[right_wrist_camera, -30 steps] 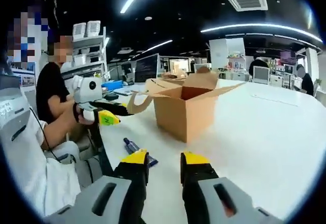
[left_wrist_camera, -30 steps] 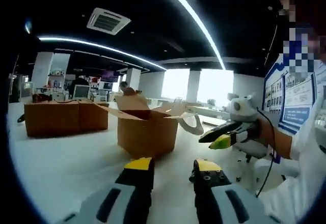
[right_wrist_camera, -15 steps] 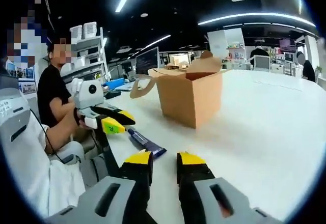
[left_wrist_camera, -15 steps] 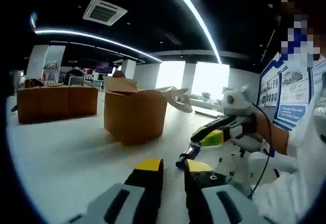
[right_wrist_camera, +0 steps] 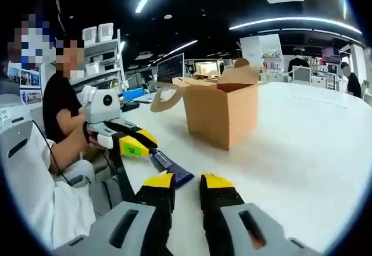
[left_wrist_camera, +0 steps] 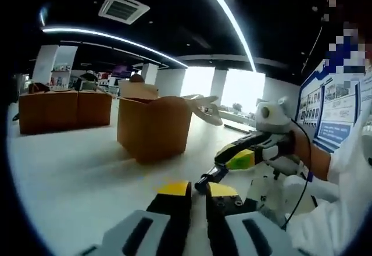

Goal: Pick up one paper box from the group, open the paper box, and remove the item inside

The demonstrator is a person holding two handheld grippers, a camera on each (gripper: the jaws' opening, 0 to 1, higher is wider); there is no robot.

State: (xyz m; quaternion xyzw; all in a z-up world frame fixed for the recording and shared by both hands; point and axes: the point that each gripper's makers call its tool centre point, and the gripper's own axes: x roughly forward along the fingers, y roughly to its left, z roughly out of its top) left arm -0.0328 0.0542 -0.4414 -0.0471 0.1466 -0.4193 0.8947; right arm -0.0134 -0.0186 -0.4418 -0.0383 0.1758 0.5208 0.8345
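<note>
While the opened paper box (left_wrist_camera: 154, 125) stands at centre-left of the left gripper view, the left gripper (left_wrist_camera: 197, 189), jaws nearly together and empty, faces the right gripper (left_wrist_camera: 224, 166) lower right.

Right gripper view: the right gripper (right_wrist_camera: 187, 181) (narrow gap, empty) points at the dark item (right_wrist_camera: 170, 167) lying slantwise just above, the left gripper (right_wrist_camera: 139, 142) nearer.
</note>
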